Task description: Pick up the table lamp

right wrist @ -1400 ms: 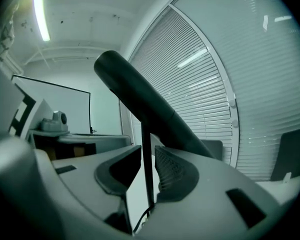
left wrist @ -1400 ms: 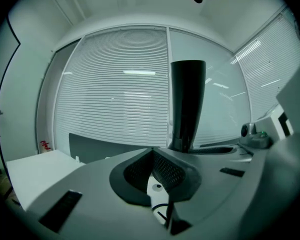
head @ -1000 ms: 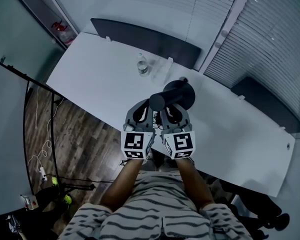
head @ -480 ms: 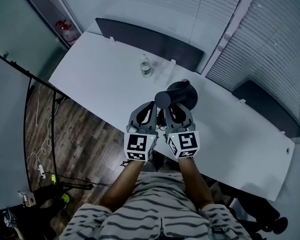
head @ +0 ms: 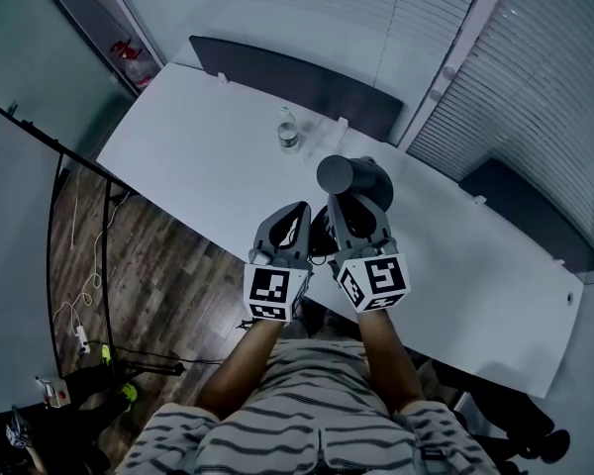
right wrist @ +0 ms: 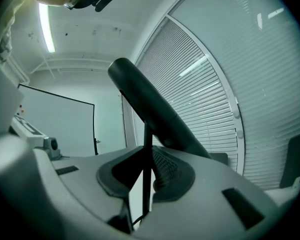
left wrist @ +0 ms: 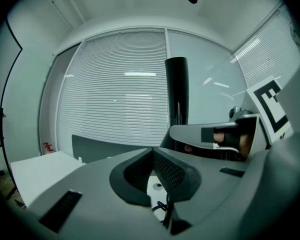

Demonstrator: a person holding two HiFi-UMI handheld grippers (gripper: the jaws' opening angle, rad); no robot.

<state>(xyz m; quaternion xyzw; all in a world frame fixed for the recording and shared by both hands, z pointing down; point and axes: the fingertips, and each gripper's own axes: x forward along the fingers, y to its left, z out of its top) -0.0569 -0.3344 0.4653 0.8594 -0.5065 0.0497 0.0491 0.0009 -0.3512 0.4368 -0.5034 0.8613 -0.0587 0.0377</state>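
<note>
The black table lamp shows in the head view with its tube-shaped head over its round base on the white table. My right gripper is shut on the lamp's thin stem, which runs down between its pads; the lamp head slants above them. My left gripper sits just left of it, jaws shut. A thin black cord loops low between the left gripper's jaws; I cannot tell if it is pinched. The lamp head stands upright ahead.
A clear water bottle stands on the table beyond the lamp. A dark partition panel lines the far edge, window blinds behind. Left of the table is wooden floor with cables and a stand.
The lamp head has shifted up and to the right in the head view. My right gripper has moved with it and turned; the left gripper has barely moved.
</note>
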